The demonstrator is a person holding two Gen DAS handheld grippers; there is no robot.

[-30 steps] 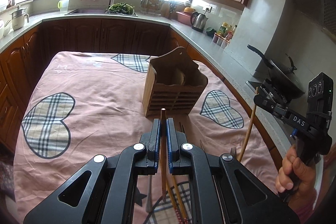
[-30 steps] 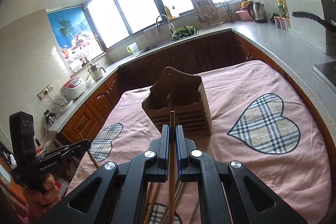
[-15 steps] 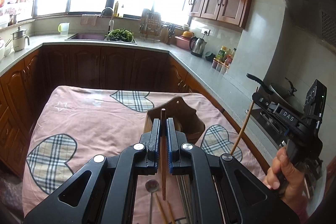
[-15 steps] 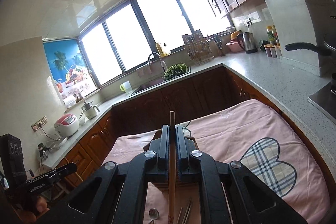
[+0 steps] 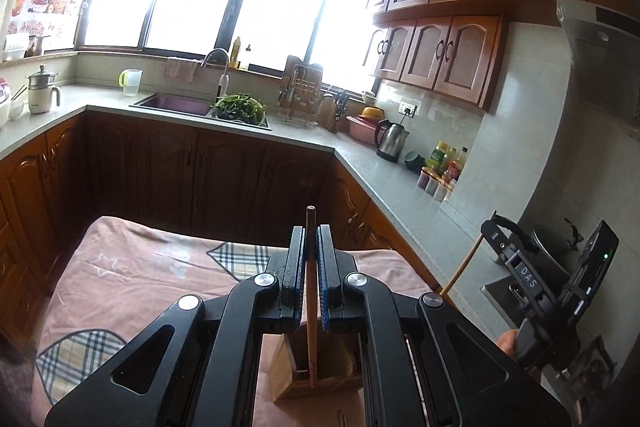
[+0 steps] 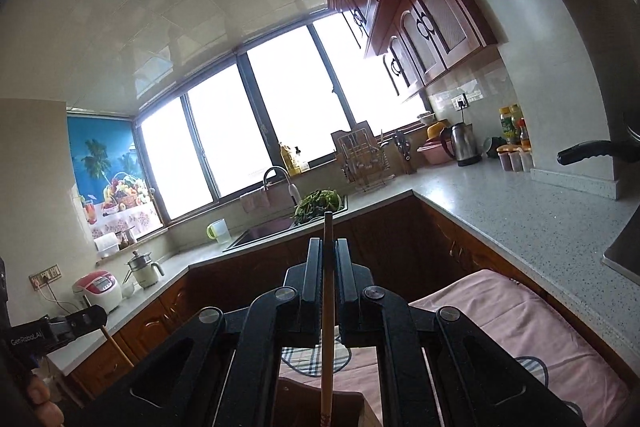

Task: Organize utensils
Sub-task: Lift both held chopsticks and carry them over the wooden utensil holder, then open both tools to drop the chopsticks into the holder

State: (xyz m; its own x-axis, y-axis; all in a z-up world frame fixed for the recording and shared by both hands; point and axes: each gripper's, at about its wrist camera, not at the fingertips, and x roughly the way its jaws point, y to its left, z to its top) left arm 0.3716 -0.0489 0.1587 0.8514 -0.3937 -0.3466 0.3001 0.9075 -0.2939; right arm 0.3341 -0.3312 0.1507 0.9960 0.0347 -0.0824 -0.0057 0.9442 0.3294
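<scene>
Left gripper (image 5: 311, 239) fingers clamp dark chopstick (image 5: 310, 291), right gripper (image 6: 329, 251) fingers clamp pale chopstick (image 6: 327, 327), wooden holder (image 5: 320, 379) mostly hidden

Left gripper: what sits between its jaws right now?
A dark brown chopstick, clamped upright by the left gripper; its lower end hangs over the wooden utensil holder. The left wrist view shows it.

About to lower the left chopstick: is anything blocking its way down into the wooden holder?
Nothing visible does. The left claw is shut on the dark chopstick, whose lower end hangs over the wooden holder's open compartment.
</scene>
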